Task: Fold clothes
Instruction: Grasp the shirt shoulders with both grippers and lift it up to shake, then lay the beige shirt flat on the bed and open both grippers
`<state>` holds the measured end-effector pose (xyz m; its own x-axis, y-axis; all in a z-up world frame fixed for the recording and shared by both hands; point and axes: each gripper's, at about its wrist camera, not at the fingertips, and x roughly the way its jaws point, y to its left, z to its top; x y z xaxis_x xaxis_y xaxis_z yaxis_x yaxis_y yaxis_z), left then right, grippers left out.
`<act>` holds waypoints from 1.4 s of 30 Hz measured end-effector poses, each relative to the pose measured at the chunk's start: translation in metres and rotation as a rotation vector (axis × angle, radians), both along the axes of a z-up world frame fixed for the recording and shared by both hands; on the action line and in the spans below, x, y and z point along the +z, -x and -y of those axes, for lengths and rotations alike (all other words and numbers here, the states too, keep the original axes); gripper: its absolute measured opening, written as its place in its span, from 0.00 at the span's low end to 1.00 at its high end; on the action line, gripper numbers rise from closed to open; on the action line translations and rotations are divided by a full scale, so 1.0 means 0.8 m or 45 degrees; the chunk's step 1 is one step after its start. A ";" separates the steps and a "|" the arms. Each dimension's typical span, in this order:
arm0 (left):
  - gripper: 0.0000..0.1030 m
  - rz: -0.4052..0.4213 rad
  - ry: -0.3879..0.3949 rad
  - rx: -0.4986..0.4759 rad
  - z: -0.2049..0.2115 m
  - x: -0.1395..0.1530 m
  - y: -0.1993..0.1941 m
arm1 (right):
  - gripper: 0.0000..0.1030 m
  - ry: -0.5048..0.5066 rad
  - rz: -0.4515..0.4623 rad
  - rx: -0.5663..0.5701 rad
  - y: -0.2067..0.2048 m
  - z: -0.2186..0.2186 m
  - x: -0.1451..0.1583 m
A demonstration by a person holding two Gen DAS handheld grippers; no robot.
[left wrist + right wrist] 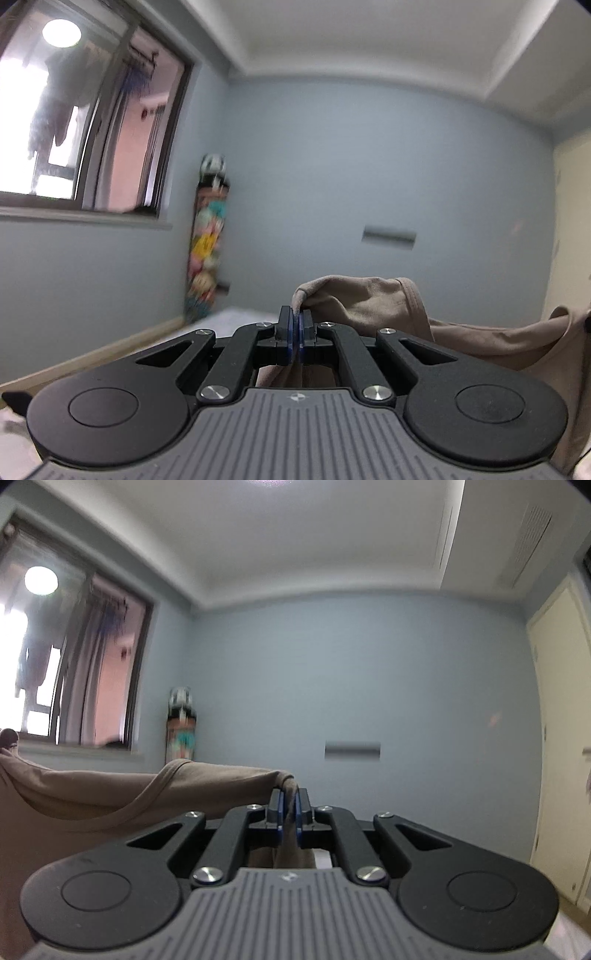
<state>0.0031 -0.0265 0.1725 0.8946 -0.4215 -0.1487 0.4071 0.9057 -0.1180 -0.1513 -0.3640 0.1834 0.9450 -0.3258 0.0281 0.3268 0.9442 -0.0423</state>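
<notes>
Left gripper [296, 325] and right gripper [289, 806] each pinch the beige garment [365, 302] aloft, stretched between them; folding evidently not yet begun.

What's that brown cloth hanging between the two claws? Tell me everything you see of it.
The garment is a soft, matte tan-brown knit top. A banded curved opening, neckline or armhole, shows in both views. It is lifted in the air, and its top edge sags between two pinched corners: the left gripper is shut on one, the right gripper on the other, with cloth hanging below each.
</notes>
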 end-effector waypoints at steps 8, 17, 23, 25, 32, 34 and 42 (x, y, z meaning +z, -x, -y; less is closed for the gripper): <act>0.01 -0.272 -0.241 0.042 0.074 -0.133 -0.166 | 0.07 -0.054 -0.391 -0.009 -0.165 0.041 -0.137; 0.01 -0.551 -0.470 0.025 0.155 -0.291 -0.333 | 0.07 -0.105 -0.731 -0.003 -0.365 0.097 -0.317; 0.01 -0.694 -0.580 -0.022 0.179 -0.395 -0.367 | 0.07 -0.177 -0.893 0.003 -0.436 0.121 -0.413; 0.02 -0.721 -0.593 -0.035 0.182 -0.416 -0.370 | 0.08 -0.199 -0.924 0.014 -0.449 0.124 -0.430; 0.22 -0.684 -0.584 -0.101 0.172 -0.409 -0.370 | 0.37 -0.249 -0.952 0.050 -0.444 0.135 -0.432; 0.28 -0.670 -0.560 -0.129 0.164 -0.394 -0.367 | 0.38 -0.289 -0.933 0.068 -0.434 0.141 -0.417; 0.44 -0.592 -0.591 -0.289 0.190 -0.365 -0.384 | 0.42 -0.344 -0.907 0.193 -0.447 0.146 -0.377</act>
<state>0.3102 -0.1781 -0.1197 0.5918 -0.3908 -0.7050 0.5934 0.8032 0.0529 0.2063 -0.4811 -0.1178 0.7399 -0.1009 -0.6651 0.1737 0.9838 0.0440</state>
